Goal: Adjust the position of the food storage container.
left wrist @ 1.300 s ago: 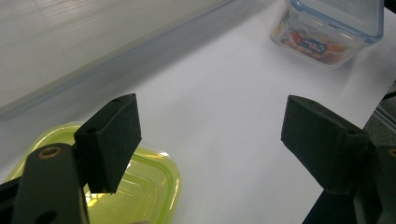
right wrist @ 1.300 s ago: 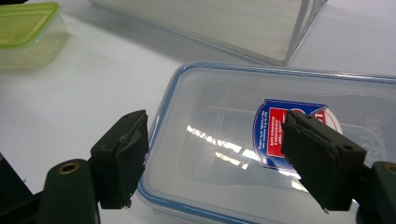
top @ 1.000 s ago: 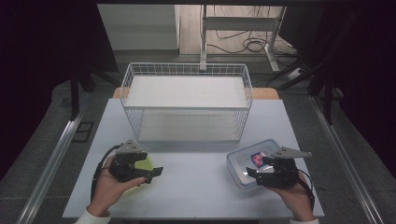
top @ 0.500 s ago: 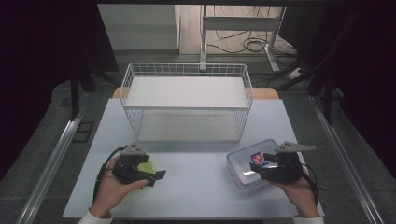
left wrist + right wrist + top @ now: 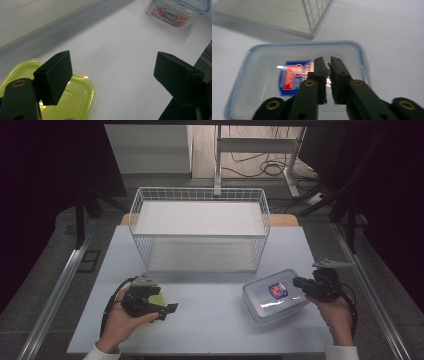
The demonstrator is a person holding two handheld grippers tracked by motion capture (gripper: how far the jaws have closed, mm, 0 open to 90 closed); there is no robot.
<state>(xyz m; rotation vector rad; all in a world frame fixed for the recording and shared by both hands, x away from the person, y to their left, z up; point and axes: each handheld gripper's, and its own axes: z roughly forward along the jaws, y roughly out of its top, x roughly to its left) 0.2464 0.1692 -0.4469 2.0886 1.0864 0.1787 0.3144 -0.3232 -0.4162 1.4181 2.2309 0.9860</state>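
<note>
A clear lidded container point(image 5: 267, 305) with a blue rim and a red-and-blue label sits on the white table point(image 5: 210, 330) at the right. My right gripper point(image 5: 296, 282) is at its right edge, low over the lid point(image 5: 262, 72). In the right gripper view, this gripper point(image 5: 327, 62) has its jaws shut with only a thin slit and nothing held. A yellow-green lidded container point(image 5: 158, 298) lies at the left, partly under my left gripper point(image 5: 167, 305). In the left gripper view, that gripper point(image 5: 115, 72) stands wide open, one jaw over the green lid point(image 5: 75, 97), and the clear container point(image 5: 175, 12) lies far off.
A white wire basket point(image 5: 200, 195) stands at the back middle of the table, and its corner point(image 5: 314, 17) lies just beyond the clear container. Bare table lies between the two containers. The table's near edge is close to both hands.
My right gripper has drawn back to the right, from over the middle of the clear container to its right edge. The left gripper has barely shifted.
</note>
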